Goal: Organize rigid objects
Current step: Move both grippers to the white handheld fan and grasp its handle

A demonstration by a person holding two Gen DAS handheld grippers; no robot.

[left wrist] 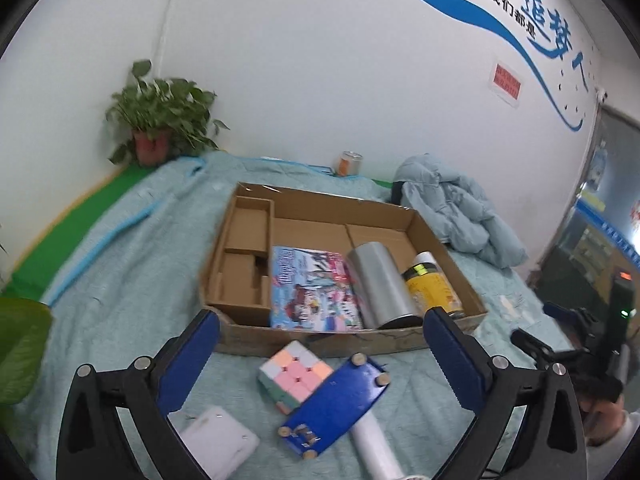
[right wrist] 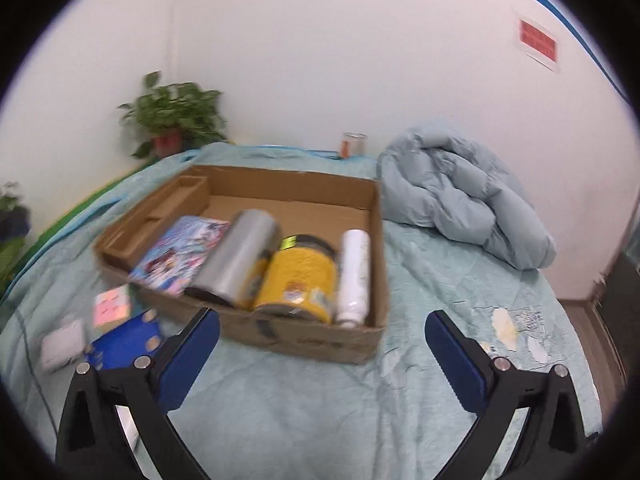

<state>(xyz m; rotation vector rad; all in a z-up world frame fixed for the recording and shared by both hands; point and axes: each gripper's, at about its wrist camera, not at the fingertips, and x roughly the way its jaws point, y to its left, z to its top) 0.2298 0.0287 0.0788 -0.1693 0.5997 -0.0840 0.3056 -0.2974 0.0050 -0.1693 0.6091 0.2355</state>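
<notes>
Both claws gape empty before the cardboard box near edge

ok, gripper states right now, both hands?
Left gripper: open, holding nothing; it hangs over the cube and blue board.
Right gripper: open, holding nothing; only blanket between its fingers.

Bright even indoor light, soft shadows, slight motion blur — fisheye-bent, dark-vignetted edges
</notes>
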